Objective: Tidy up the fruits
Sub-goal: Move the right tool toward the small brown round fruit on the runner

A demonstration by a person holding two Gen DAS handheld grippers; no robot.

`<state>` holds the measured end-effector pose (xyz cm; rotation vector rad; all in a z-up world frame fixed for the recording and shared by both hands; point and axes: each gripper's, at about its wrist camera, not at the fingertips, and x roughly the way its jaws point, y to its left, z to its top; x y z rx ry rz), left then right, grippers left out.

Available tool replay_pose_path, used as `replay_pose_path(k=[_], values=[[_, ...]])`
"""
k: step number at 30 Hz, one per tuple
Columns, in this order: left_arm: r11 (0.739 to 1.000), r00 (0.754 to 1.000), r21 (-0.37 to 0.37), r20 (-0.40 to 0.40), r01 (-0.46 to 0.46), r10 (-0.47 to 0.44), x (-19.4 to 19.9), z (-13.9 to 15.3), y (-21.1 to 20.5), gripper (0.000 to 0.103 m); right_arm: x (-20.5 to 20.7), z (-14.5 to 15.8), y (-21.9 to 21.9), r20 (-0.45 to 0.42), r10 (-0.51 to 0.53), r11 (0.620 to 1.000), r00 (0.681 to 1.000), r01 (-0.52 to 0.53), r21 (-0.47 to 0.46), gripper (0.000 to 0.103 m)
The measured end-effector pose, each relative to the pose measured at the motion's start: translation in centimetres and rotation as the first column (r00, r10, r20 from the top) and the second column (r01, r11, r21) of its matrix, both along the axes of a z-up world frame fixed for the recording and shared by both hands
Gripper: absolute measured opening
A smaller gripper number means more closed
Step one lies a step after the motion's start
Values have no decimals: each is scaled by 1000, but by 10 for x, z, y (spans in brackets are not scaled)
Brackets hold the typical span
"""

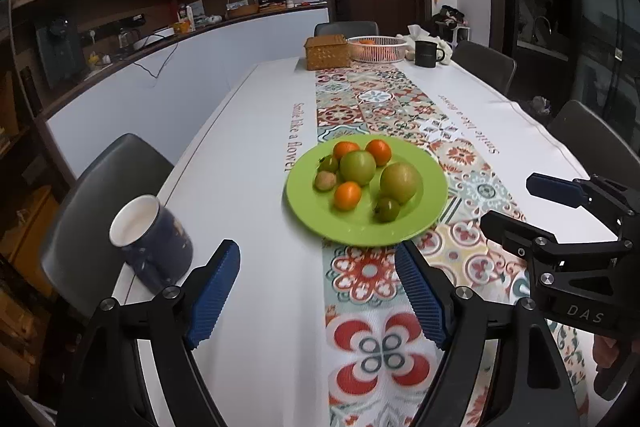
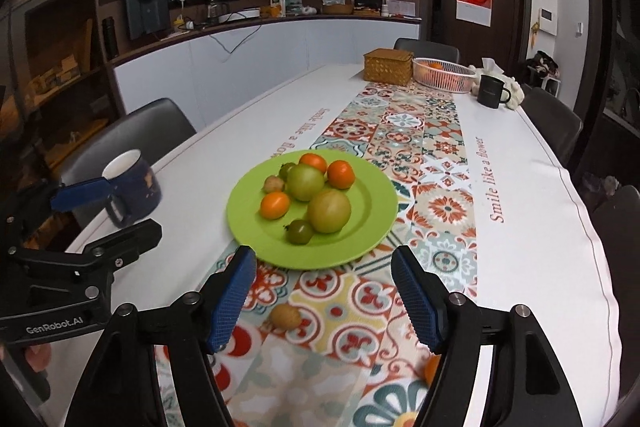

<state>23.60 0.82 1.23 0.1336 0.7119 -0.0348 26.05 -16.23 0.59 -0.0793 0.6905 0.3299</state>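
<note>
Both jaws, left gripper and right gripper, gape empty at the near edge. Plate mid-bench holds most fruit; a longan and orange remain outside.

Each tool is black, with 2 arms ending in blue ribbed pads and round silver screw heads at the joints. Seen from the left tool, the right tool, on the right of the green plate, bears white letters "DAS" on its black body. From the right tool, the left tool, to the left of the plate, reads "GenRobot.AI" in white print.
</note>
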Motion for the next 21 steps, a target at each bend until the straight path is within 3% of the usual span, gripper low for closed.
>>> replay_pose_path(k=[14,21], values=[[998,998,47,-48,-31,34,-17,-33,8,82,-14,-35,17,-94,28,999,995,-31,-25,70],[998,994,38,-102,-40,44,-7,-53,12,82,-2,-55,25,-153,39,998,987,-45,-37,62]])
